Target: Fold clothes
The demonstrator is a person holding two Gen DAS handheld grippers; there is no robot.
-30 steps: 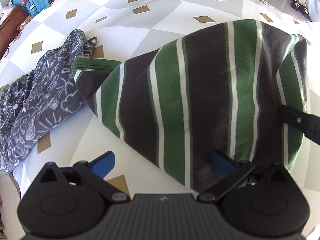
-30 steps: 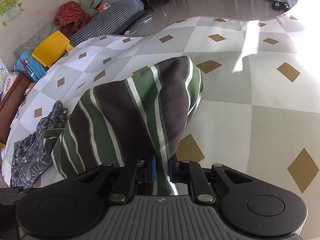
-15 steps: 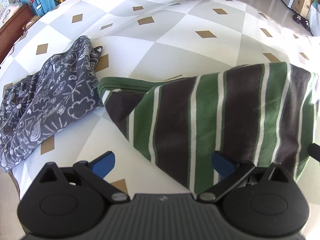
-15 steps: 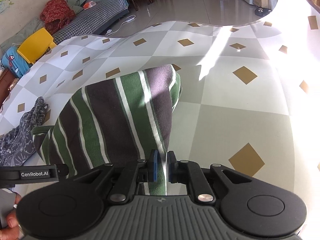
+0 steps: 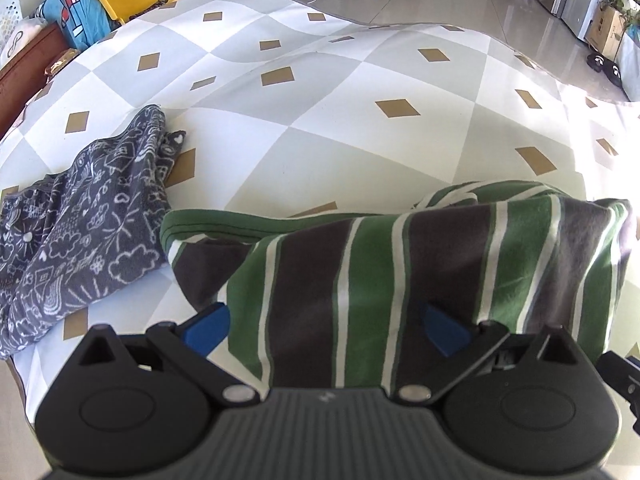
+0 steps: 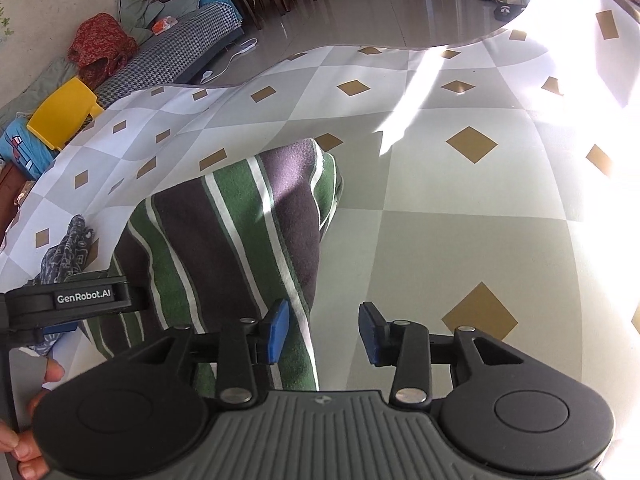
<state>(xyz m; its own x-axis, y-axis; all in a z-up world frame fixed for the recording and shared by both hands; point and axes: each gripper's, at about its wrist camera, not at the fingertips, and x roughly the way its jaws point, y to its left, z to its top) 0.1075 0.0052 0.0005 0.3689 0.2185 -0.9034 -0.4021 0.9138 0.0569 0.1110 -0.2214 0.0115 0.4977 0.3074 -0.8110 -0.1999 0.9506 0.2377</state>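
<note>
A green, dark brown and white striped garment (image 5: 400,272) lies folded on the checked sheet (image 5: 320,120). My left gripper (image 5: 326,326) is open, its blue pads spread wide over the garment's near edge. In the right wrist view the same garment (image 6: 232,240) lies left of centre. My right gripper (image 6: 324,332) is open and empty, its left pad (image 6: 276,330) over the garment's right edge and its right pad over bare sheet. The left gripper's body (image 6: 68,300) shows at the left of that view.
A dark grey patterned garment (image 5: 80,232) lies crumpled to the left of the striped one. A yellow chair (image 6: 64,116), cushions and a houndstooth sofa (image 6: 176,60) stand beyond the sheet's far edge. Bright sunlight falls across the sheet's right side.
My right gripper opened and let go of the striped garment. The garment, held up before, came down and now lies flat and folded. My left gripper stayed open.
</note>
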